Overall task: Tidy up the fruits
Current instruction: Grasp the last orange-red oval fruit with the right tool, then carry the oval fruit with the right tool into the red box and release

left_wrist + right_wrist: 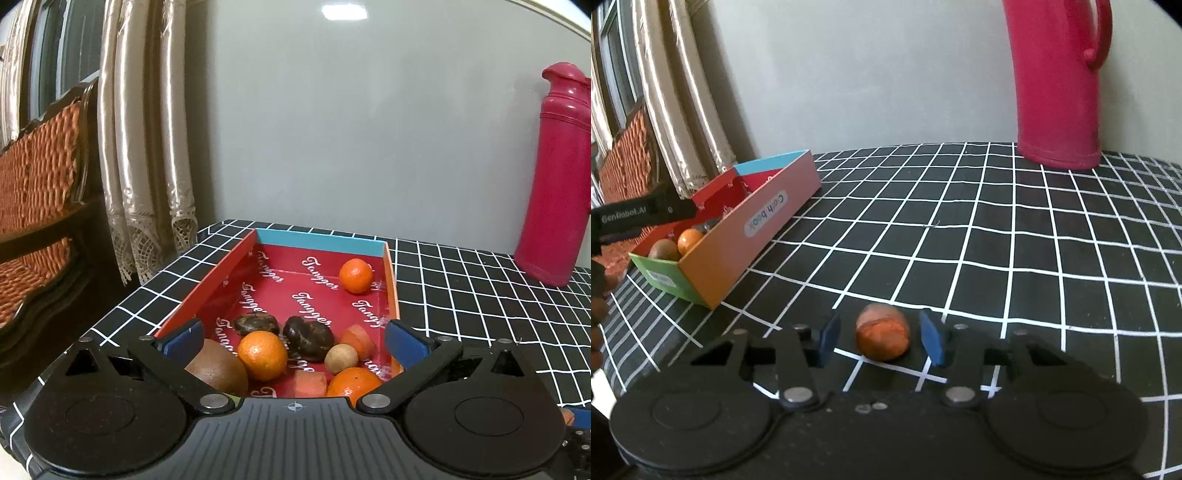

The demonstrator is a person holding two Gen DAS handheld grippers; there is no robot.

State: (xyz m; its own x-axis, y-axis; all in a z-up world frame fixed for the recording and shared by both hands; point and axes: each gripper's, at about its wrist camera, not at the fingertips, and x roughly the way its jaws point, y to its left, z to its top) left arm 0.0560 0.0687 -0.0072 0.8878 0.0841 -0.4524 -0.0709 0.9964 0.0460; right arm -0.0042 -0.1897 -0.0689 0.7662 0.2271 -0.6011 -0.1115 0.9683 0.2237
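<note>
"tangger" lines the box (pixel 236 271); its side label (pixel 765 214) reads "cash book".

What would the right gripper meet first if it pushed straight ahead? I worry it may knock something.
Probably the orange-brown fruit piece on the table, lying between the right gripper pads, apparently untouched.

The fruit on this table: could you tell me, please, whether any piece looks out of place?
Yes. One orange-brown fruit lies alone on the checked tablecloth, outside the box that holds the rest. It sits between the pads of the right tongs, which are not yet touching it. The left tongs stand wide open over the box.
</note>
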